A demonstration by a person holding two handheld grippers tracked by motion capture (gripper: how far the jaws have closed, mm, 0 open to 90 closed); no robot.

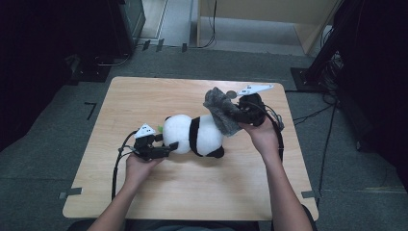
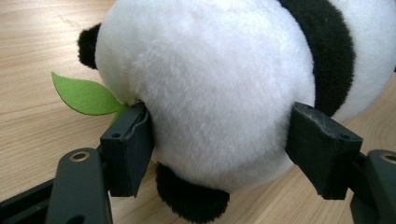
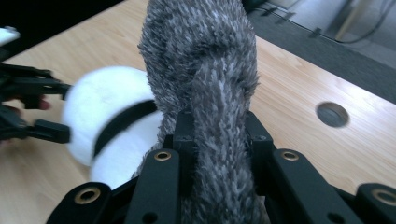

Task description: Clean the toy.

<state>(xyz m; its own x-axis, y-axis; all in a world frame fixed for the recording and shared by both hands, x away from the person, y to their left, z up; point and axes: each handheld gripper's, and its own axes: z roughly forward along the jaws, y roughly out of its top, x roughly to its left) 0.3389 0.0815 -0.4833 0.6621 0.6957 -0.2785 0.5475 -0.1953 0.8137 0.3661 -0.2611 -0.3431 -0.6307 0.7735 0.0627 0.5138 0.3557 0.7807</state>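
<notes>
High view: plush panda (image 1: 195, 135) lies mid-table (image 1: 159, 192), long axis running left-right w/ a slight tilt, head end toward left gripper (image 1: 169, 147), which clamps that head. Right gripper (image 1: 235, 113) holds grey fuzzy cloth (image 1: 220, 109) up over panda's far end.

Left gripper view: jaws wide, pads pressed into white head; green felt leaf (image 2: 84, 94) sticks out left.

Right gripper view: jaws narrow, pinched on cloth (image 3: 205, 70). No readable writing or labels anywhere.

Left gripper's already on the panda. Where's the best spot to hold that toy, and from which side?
Grip the panda by its round white head, coming level from the person's left, as the left gripper does now. The head is narrow enough to fit between the jaws and soft enough to squash, and the toy lies on its side on the table.
</notes>
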